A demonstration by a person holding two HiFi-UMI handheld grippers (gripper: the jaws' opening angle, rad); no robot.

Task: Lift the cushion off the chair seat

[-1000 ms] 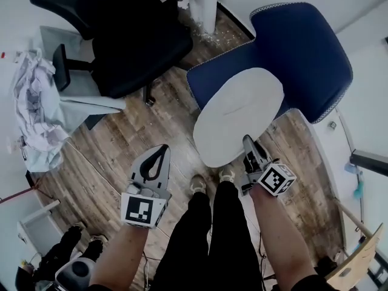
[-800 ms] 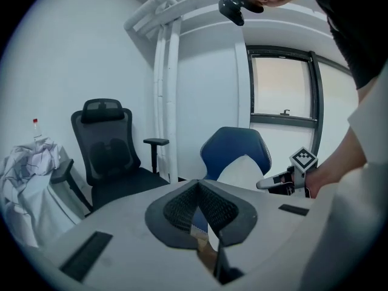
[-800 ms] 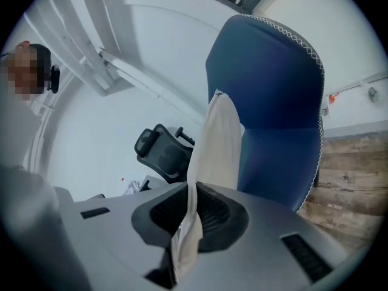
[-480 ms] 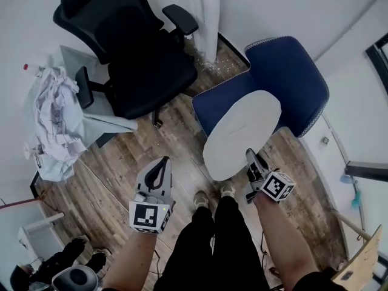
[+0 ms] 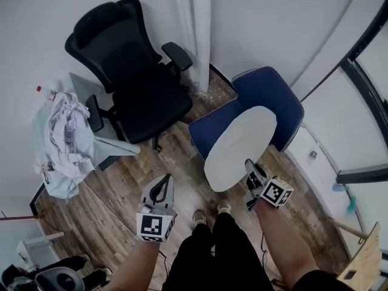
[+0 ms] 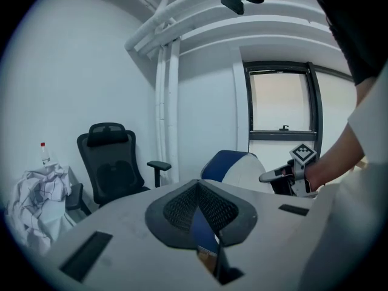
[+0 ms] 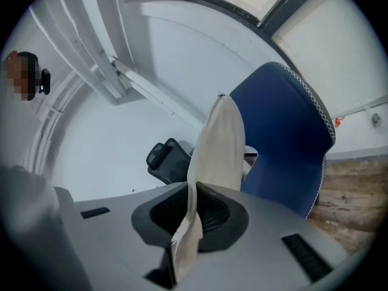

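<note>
The white oval cushion (image 5: 239, 145) is held tilted over the seat of the blue chair (image 5: 273, 99). My right gripper (image 5: 248, 163) is shut on its near edge. In the right gripper view the cushion (image 7: 217, 141) rises edge-on from between the pads, with the blue chair (image 7: 285, 132) behind it. I cannot tell whether its far edge still touches the seat. My left gripper (image 5: 165, 179) hangs over the wooden floor left of the cushion, shut and holding nothing. In the left gripper view the right gripper (image 6: 284, 174) grips the cushion (image 6: 251, 171).
A black office chair (image 5: 136, 80) stands left of the blue chair, near white pipes (image 5: 194, 29) in the corner. A heap of white cloth (image 5: 63, 135) lies on a low grey stand at the far left. The person's legs and shoes (image 5: 209, 208) are between the grippers.
Both grippers have risen. The cushion came up with the right gripper, and its near edge now stands higher over the seat. The left gripper stayed shut and empty.
</note>
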